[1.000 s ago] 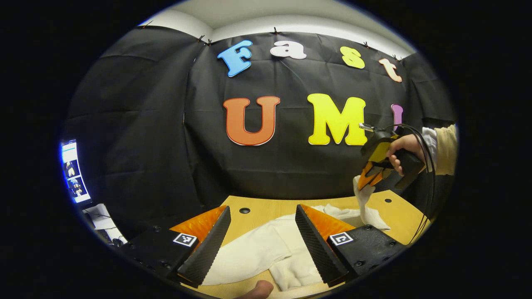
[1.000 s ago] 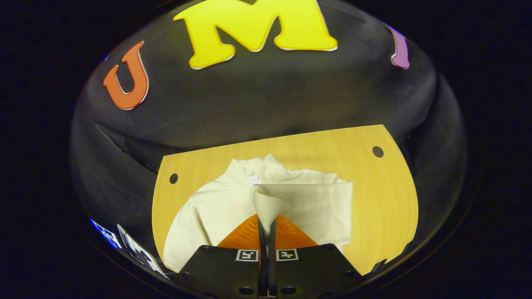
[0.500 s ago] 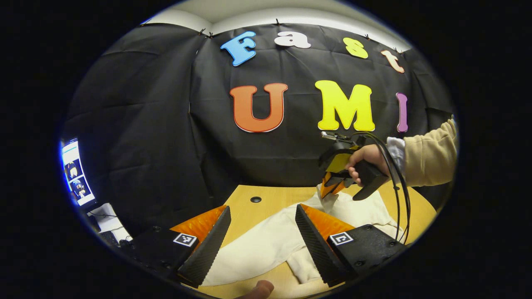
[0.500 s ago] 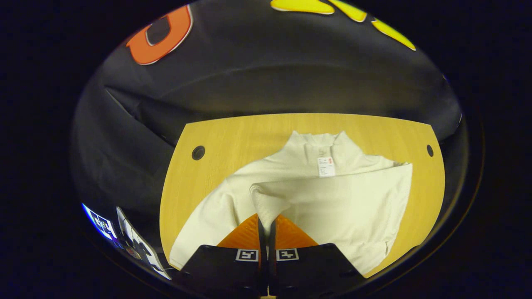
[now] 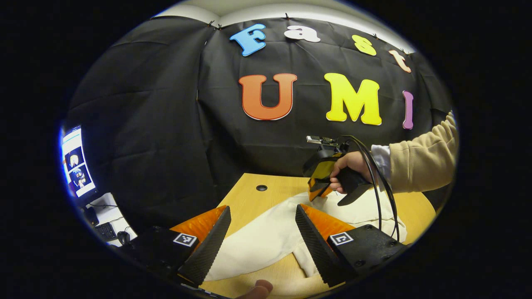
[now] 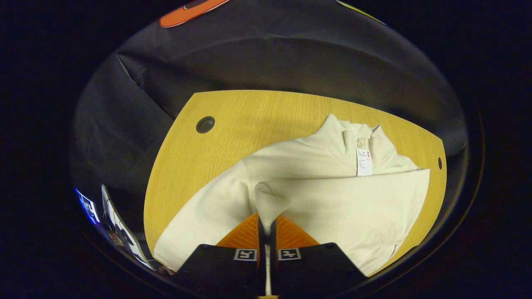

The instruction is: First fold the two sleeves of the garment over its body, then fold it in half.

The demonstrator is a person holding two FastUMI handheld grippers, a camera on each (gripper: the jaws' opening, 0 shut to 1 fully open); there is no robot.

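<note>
Black cloth hangs behind a pale wooden bench point(image 6: 232, 124), and on that bench lies a cream garment point(image 6: 324, 199), collar toward the far side with a white tag point(image 6: 364, 162) showing at the neck. From the left: a lit monitor point(image 5: 77, 162) sits off the bench edge, then the left claw point(image 5: 262, 241) hovers low over the near part of the garment with its fingers wide apart, gripping nothing. Between those fingers the garment's left sleeve point(image 5: 253, 245) lies stretched out toward the near-left edge of the bench, away from the body. Further right, a hand point(image 5: 351, 168) in a tan sleeve holds the right claw point(image 6: 266, 224), its fingers pressed together on the ribbed cuff point(image 6: 268, 203) of the other sleeve, which it carries across the chest so that a broad band of cloth already covers the body below the collar. I judge this the right-sleeve fold being laid down. To do it well, the cuff should be lowered flat onto the body with the sleeve kept taut and its edge square to the shoulder line, then let go only once the cloth rests. Lifting away straight up should keep the fold from dragging, and the idle left claw could pin the body if it creeps.
</note>
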